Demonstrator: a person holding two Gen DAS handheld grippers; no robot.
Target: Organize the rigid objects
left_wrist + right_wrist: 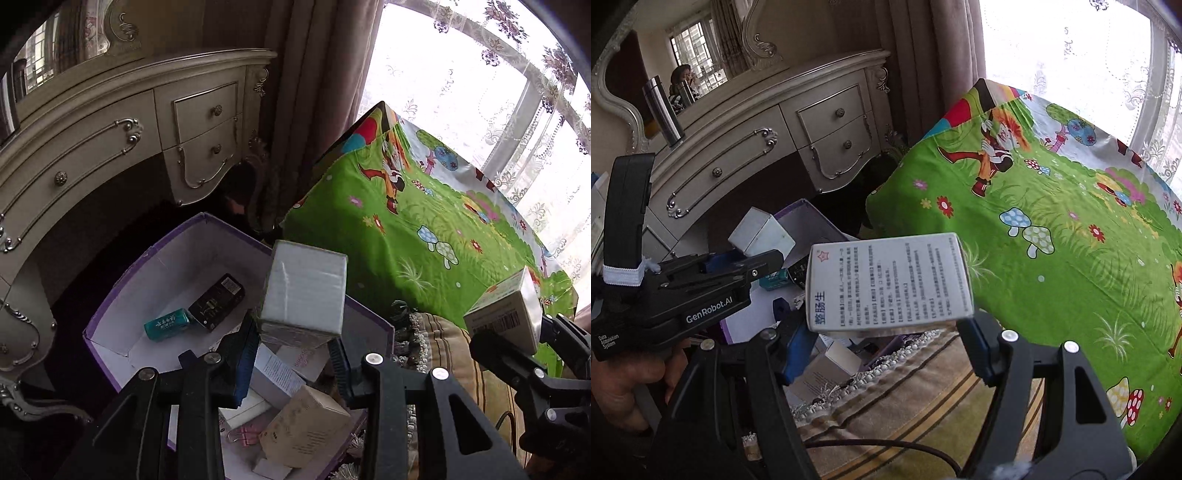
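Left gripper [295, 350] is pinching a white cardboard cube box [304, 286] above the open purple-edged storage box [122, 295]; right gripper [886, 343] is clamping a printed white medicine carton [890, 282] nearby. Judged step: depositing; next, lowering and releasing into bare floor space.

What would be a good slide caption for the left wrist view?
Left claw holds a white box above the purple-edged bin of small packages.
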